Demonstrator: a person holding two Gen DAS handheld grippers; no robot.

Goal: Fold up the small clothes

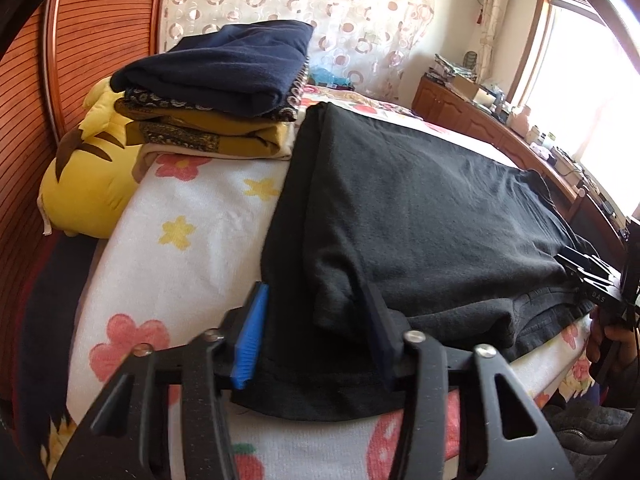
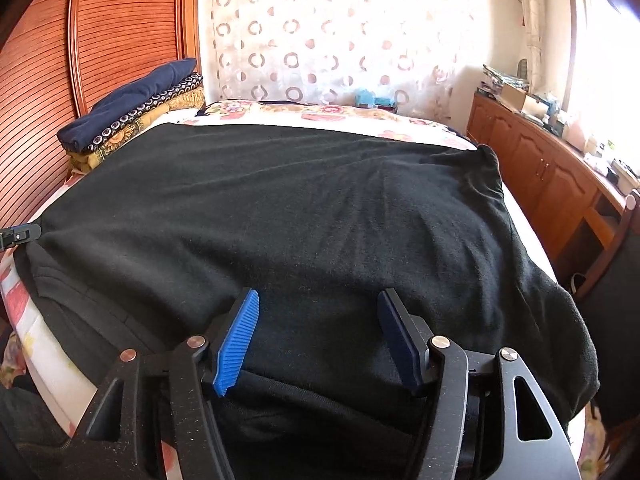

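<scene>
- Nearest the lens in the left wrist view, the left gripper (image 1: 316, 340) stands at the bottom middle of the frame, its blue pads on either side of a bunched corner of the black garment (image 1: 420, 208). One pad is half buried in the cloth; whether the pads really press on it I cannot tell.
- Low in the right wrist view, the right gripper (image 2: 320, 340) has its jaws well apart, over the near edge of the same garment (image 2: 280, 208). The cloth lies between and under the pads, but they do not pinch it.
- The garment lies spread flat on the bed, filling the middle of both frames, and its near edge already looks doubled over.
- My judgement: one fold is being set or a new one prepared, with the near corners being taken. The task seems to be in its middle part.
- The next move probably calls for both grippers to close firmly on the near edge, then lift and carry it together toward the far edge, keeping the cloth taut so it does not wrinkle.
- The bed cover (image 1: 192, 216) is white with flowers and stars.
- A pile of folded clothes (image 1: 224, 92) sits at the upper left, beside a yellow plush toy (image 1: 88, 184).
- Behind are a wooden slatted headboard (image 2: 120, 32), a patterned curtain (image 2: 328, 40), and a wooden cabinet (image 2: 532, 160) under a bright window at the right.
</scene>
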